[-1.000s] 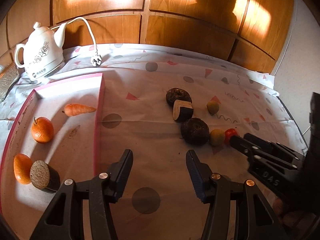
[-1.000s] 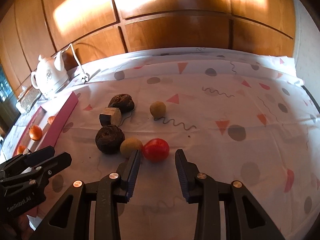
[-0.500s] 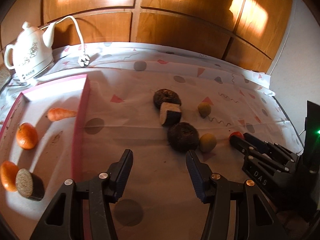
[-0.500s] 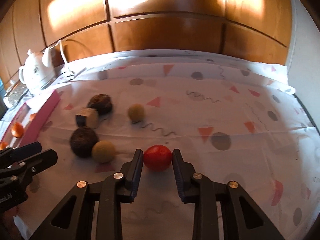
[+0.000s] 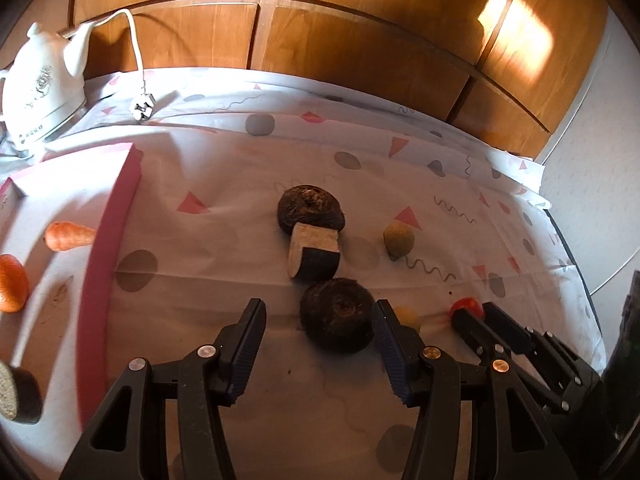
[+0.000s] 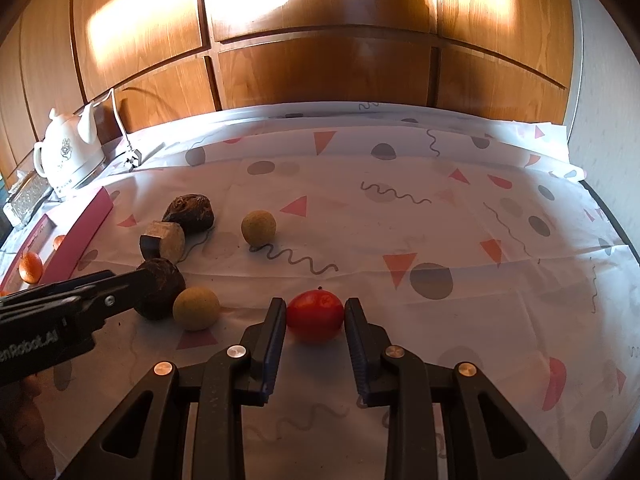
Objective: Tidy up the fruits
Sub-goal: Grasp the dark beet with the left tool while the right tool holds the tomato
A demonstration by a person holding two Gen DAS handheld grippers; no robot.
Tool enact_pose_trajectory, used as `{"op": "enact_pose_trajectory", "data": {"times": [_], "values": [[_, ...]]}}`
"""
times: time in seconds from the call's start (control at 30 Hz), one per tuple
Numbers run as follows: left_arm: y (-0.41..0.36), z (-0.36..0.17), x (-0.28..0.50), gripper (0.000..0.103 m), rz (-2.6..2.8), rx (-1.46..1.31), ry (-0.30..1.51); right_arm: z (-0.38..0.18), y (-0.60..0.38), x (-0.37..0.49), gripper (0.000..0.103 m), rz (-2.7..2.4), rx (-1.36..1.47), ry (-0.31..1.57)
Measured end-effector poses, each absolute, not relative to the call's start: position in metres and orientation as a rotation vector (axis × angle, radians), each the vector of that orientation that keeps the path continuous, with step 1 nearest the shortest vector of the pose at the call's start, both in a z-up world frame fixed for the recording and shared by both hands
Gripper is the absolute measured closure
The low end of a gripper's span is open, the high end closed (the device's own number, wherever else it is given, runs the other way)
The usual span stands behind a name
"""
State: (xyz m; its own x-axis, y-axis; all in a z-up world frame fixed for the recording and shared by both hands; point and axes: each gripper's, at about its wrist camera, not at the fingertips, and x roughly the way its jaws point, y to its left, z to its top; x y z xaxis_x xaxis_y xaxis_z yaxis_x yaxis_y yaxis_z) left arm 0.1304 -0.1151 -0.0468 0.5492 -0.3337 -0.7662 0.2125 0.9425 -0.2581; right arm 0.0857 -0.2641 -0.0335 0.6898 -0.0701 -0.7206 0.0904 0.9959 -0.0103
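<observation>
Here, a table is wearing a white tablecloth (image 6: 400,216) printed with pink triangles, grey dots and dark squiggles, and it is standing against a wall of wooden panels (image 6: 320,68) that are catching patches of warm sunlight. At the far left corner a white kettle (image 5: 40,84) is sitting with its cord and plug (image 5: 143,106) lying on the cloth. Beside it a shallow pink-edged tray (image 5: 108,248) is holding a carrot (image 5: 68,236), an orange (image 5: 12,282) and a dark cut piece (image 5: 18,398) at the picture's edge.

On the open cloth, a dark round root (image 5: 310,210) is touching a cut piece with a pale face (image 5: 314,256); a yellowish ball (image 6: 259,227) is lying just to their right.

The left gripper (image 5: 320,344) is standing with its fingers apart, and another dark round root (image 5: 338,320) is lying between them, against the right finger, ungripped. A second yellowish ball (image 6: 196,308) is resting right beside that root.

The right gripper (image 6: 315,330) is closing its fingers on a red tomato (image 6: 316,314), both pads touching its sides, near the front of the cloth.
</observation>
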Motion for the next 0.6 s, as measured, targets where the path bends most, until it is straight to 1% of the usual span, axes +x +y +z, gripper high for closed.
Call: {"op": "enact_pose_trajectory", "data": {"times": [0.27, 0.3, 0.33, 0.47, 0.6], "values": [[-0.128, -0.055, 0.146, 0.047, -0.317, -0.135, 0.952, -0.034, -0.265, 0.086, 0.073, -0.085, 0.034, 0.806], [-0.129, -0.055, 0.145, 0.05, -0.318, -0.124, 0.943, -0.034, -0.265, 0.086, 0.073, -0.084, 0.035, 0.806], [-0.129, -0.055, 0.144, 0.059, -0.327, -0.118, 0.937, -0.034, -0.265, 0.086, 0.073, -0.083, 0.037, 0.806], [-0.122, -0.054, 0.135, 0.06, -0.346, -0.117, 0.93, -0.041, -0.267, 0.091, 0.073, -0.062, 0.055, 0.853], [-0.106, -0.05, 0.116, 0.06, -0.335, -0.09, 0.92, -0.041, -0.268, 0.089, 0.073, -0.064, 0.064, 0.841]]}}
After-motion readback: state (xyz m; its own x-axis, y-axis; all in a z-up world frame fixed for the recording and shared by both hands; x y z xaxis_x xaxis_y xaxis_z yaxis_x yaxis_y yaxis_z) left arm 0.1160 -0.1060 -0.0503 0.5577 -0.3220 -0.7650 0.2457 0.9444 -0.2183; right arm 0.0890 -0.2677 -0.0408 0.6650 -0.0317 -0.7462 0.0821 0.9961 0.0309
